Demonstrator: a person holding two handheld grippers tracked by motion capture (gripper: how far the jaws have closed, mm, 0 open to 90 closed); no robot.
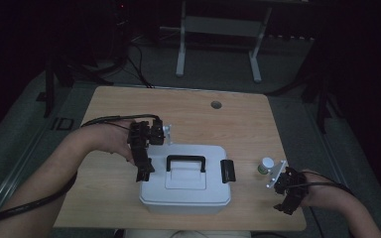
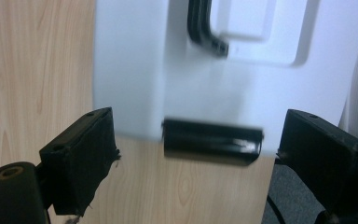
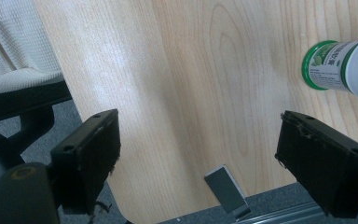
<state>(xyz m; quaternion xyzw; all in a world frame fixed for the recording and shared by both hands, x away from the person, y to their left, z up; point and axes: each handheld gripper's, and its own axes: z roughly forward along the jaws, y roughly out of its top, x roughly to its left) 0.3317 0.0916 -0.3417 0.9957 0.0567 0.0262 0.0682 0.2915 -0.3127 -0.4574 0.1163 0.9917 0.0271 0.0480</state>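
Observation:
A white lidded box (image 1: 184, 191) with a black handle (image 1: 185, 159) stands at the table's near middle. My left gripper (image 1: 145, 157) hovers at the box's left end, open. In the left gripper view its jaws (image 2: 198, 127) straddle the black side latch (image 2: 213, 141) without touching it, with the box lid (image 2: 135, 70) and handle (image 2: 206, 29) beyond. My right gripper (image 1: 286, 195) is near the table's right front corner, open over bare wood (image 3: 198, 123). A small green-labelled bottle with a white cap (image 1: 265, 165) (image 3: 342, 65) stands just beyond it.
The box's right latch (image 1: 227, 170) is folded against its side. A cable hole (image 1: 216, 104) sits at the far middle of the wooden table (image 1: 193, 119). The table's near edge and a metal bracket (image 3: 227, 189) lie right below the right gripper. A desk frame (image 1: 218, 29) stands behind.

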